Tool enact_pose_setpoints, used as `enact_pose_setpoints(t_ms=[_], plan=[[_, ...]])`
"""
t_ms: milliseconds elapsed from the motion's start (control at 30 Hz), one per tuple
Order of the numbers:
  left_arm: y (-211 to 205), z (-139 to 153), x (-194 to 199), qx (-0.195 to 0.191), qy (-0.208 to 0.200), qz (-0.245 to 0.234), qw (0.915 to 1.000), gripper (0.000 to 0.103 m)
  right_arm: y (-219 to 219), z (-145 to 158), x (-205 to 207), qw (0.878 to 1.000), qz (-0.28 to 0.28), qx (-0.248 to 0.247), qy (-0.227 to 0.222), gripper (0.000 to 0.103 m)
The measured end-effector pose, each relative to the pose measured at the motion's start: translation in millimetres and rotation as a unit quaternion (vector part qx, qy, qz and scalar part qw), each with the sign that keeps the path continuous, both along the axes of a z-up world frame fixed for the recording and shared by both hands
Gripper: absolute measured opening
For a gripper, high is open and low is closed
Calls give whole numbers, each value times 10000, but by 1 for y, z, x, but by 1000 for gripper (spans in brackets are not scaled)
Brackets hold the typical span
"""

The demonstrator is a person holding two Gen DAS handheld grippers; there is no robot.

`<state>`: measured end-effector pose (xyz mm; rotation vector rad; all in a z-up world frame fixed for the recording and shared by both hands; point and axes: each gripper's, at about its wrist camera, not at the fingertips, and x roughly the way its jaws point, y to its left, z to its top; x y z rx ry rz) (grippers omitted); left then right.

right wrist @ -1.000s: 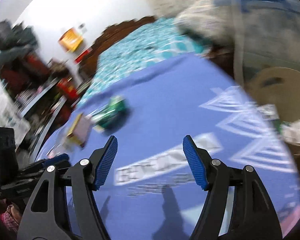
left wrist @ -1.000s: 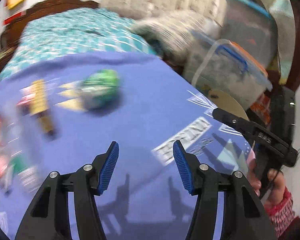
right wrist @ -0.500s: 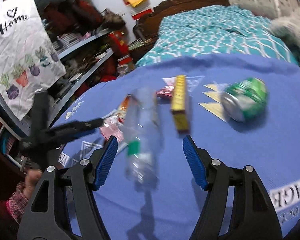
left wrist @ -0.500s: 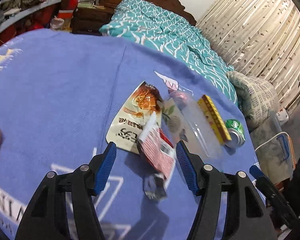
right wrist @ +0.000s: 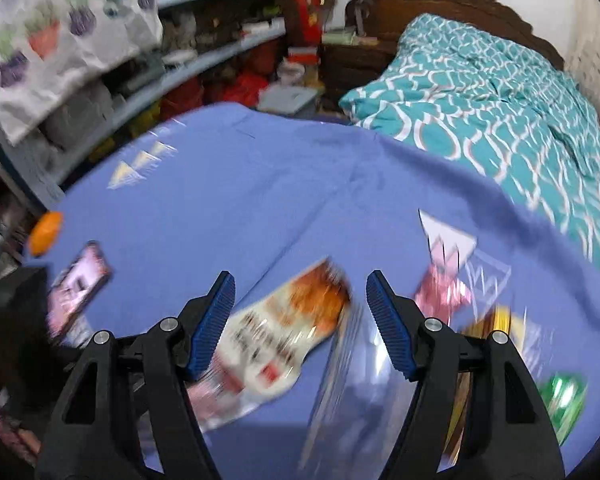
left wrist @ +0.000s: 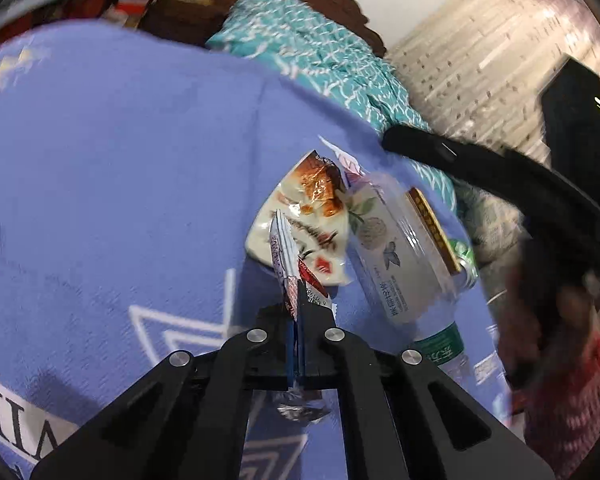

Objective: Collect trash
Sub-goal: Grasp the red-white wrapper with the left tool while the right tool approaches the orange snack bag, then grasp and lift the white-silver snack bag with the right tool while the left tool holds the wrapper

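Observation:
My left gripper (left wrist: pixel 298 316) is shut on a small red and white wrapper (left wrist: pixel 290 268), pinched edge-on above the blue cloth. Beyond it lie a white snack bag (left wrist: pixel 304 216), a clear plastic bottle (left wrist: pixel 400 264), a yellow box (left wrist: pixel 432 232) and a green can (left wrist: pixel 464 256). My right gripper (right wrist: pixel 300 312) is open over the white snack bag (right wrist: pixel 284 336), with the blurred clear bottle (right wrist: pixel 356 392) between and below its fingers. A pink wrapper (right wrist: pixel 440 292), the yellow box (right wrist: pixel 496 324) and the green can (right wrist: pixel 564 396) lie to its right.
The blue cloth (right wrist: pixel 240 200) covers the work surface. A phone (right wrist: pixel 78 280) and an orange object (right wrist: pixel 46 232) lie at its left edge. A bed with a teal quilt (right wrist: pixel 500 108) stands behind, shelves (right wrist: pixel 200 52) at the left. The right gripper's black body (left wrist: pixel 500 188) crosses the left wrist view.
My left gripper has shut on the red and white wrapper that lay between its open fingers. My right gripper has swung left, from over the bottle to over the white snack bag.

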<state>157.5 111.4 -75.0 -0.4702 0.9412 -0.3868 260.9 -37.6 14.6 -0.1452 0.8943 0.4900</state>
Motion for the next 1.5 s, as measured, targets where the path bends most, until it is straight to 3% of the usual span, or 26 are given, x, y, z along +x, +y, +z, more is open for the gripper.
enact_pose_setpoints(t_ms=[167, 267, 333, 433, 633, 733, 967, 1133, 1333, 1500], plan=[[3, -6, 8, -83, 254, 205, 9994, 1, 9, -34, 72, 9941, -17, -327, 1030, 70], [0, -4, 11, 61, 228, 300, 9993, 1, 15, -60, 92, 9848, 62, -569, 1638, 69], [-1, -4, 11, 183, 202, 343, 9990, 1, 22, -72, 92, 9788, 262, -800, 1867, 54], [1, -2, 7, 302, 194, 395, 9986, 1, 18, -67, 82, 9814, 234, -850, 1702, 41], [12, -5, 5, 259, 238, 430, 9985, 1, -1, -26, 45, 9928, 56, -455, 1111, 27], [20, -3, -9, 134, 161, 501, 9985, 1, -3, -6, 12, 9961, 142, -368, 789, 24], [17, 4, -43, 353, -55, 312, 9989, 1, -10, 20, -113, 9993, 360, -97, 19, 24], [-1, 9, -65, 457, -145, 11, 9988, 1, -28, 8, -182, 9990, 365, -33, -259, 24], [-22, 19, -79, 730, -319, -165, 9967, 1, -45, -46, -210, 9985, 290, 243, 403, 26], [-15, 21, -86, 779, -307, -157, 9964, 1, -77, -68, -219, 9837, -206, 1477, 1008, 26]])
